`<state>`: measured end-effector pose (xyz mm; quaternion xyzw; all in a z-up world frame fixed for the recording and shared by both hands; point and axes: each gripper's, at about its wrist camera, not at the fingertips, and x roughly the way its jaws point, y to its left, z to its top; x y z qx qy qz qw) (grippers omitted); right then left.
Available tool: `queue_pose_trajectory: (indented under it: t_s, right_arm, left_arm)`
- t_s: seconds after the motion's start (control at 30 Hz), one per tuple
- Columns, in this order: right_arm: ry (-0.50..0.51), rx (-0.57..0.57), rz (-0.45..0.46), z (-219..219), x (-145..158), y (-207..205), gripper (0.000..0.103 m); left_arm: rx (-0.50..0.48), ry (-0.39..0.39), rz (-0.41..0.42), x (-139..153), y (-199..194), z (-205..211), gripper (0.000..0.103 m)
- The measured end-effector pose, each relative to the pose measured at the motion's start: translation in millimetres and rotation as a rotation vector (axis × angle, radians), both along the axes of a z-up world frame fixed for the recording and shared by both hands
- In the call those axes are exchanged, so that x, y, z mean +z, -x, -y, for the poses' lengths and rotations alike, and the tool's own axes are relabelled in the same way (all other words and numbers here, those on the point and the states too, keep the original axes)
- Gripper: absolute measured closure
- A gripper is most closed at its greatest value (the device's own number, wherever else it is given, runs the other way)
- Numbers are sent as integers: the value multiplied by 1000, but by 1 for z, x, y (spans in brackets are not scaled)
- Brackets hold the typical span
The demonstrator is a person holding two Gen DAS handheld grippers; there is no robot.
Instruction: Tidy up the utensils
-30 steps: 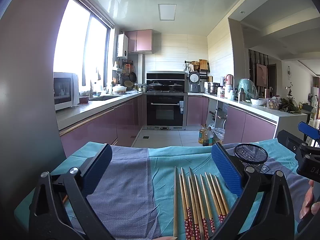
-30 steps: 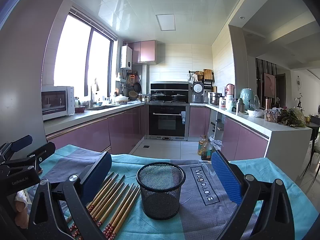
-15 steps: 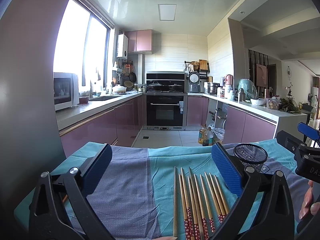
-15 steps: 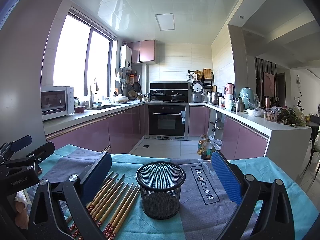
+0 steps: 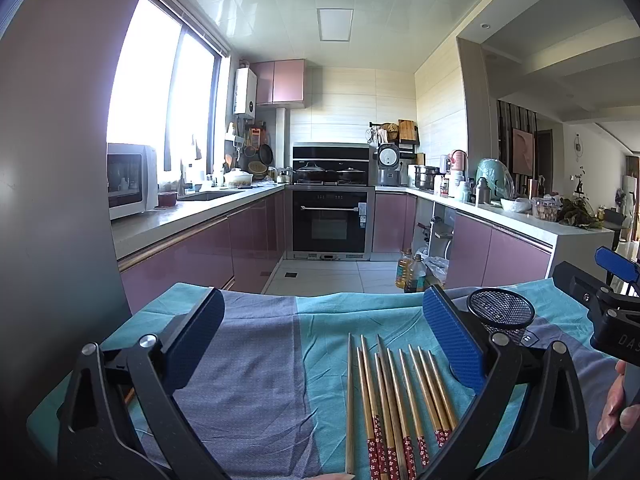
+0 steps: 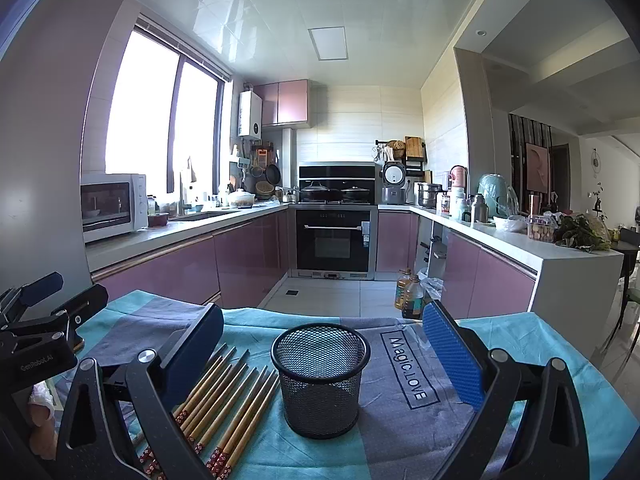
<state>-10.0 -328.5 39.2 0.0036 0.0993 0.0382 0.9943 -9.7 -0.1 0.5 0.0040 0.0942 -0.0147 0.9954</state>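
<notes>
Several wooden chopsticks (image 5: 396, 396) with red patterned ends lie side by side on a teal and grey cloth (image 5: 256, 360). My left gripper (image 5: 324, 340) hovers open just above them, nothing between its blue pads. In the right wrist view the same chopsticks (image 6: 224, 404) lie left of an upright black mesh cup (image 6: 320, 380), which is empty. My right gripper (image 6: 320, 356) is open, its fingers wide on either side of the cup and nearer than it. The cup (image 5: 500, 314) also shows at the right of the left wrist view.
The clothed table's far edge drops to the kitchen floor (image 6: 328, 296), where oil bottles (image 6: 408, 292) stand. Purple cabinets line both sides, with an oven (image 6: 332, 236) at the back. A person's hand (image 5: 616, 404) holds the other gripper at the right edge.
</notes>
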Motion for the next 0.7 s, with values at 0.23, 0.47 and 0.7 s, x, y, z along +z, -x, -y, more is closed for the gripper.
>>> queue_pose_trajectory:
  t_s: [0.23,0.47,0.7]
  right_arm:
    - [-2,2,0,0,0,1,6]
    - [-3,0,-1,0,0,1,6]
    - [-6,1,-3,0,0,1,6]
  left_arm:
    - [-2,1,-4,0,0,0,5]
    - [-3,3,-7,-1,-1,0,5]
    - [-5,0,-12,-1,-2,1,5]
